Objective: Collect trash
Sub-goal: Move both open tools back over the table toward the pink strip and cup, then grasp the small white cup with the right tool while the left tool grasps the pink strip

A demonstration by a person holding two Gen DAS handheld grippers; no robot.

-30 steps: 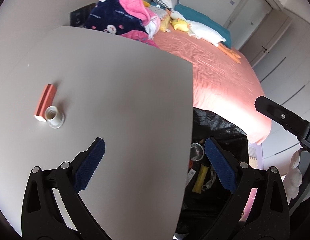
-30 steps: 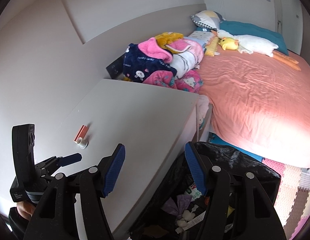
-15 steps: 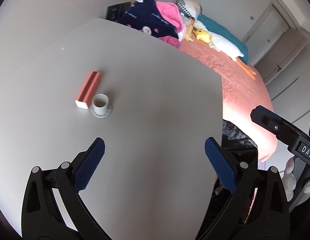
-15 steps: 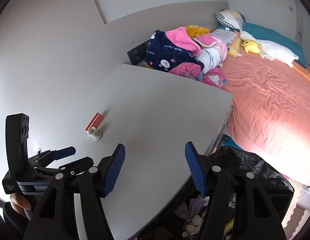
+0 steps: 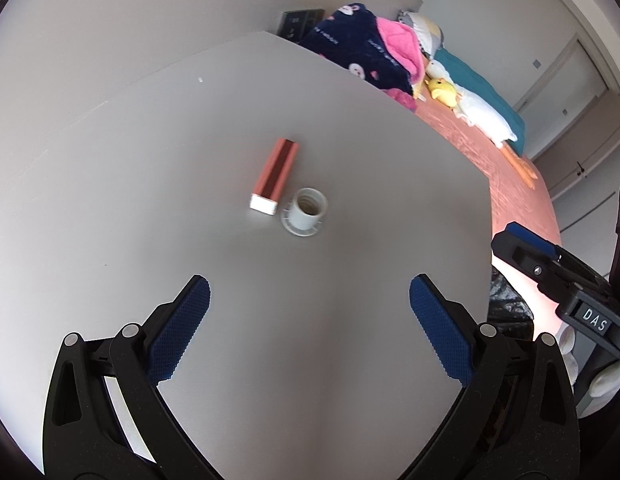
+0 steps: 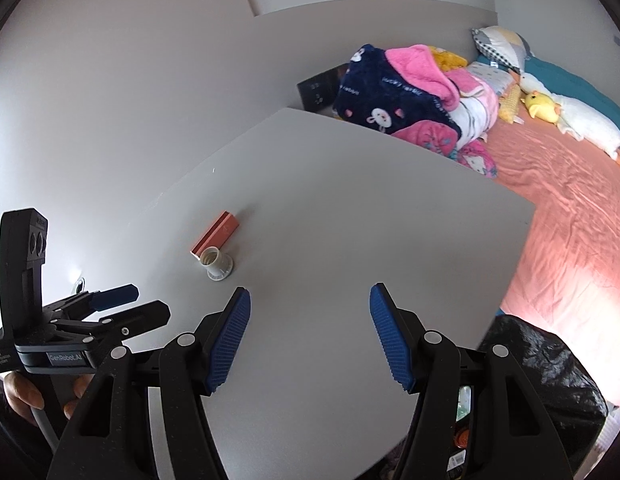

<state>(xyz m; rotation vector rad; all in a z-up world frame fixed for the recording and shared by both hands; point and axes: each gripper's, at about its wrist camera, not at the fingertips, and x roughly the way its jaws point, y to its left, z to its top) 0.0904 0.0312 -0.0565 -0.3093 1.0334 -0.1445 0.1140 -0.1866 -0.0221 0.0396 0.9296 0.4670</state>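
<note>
Left tool [image 5: 309,303] marked "GenRoboAI", right tool [image 6: 310,311] "DAS" — both wide, empty.

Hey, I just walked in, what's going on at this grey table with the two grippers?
A person is clearing trash and holds a gripper in each hand above the grey table. Both the left gripper and the right gripper are open and empty. Two items are left on the table: a small copper-coloured box lying flat, and a white threaded socket right beside it, apparently touching. Neither is touched yet. A bin lined with a black bag sits off the table's edge beside the bed.
</note>
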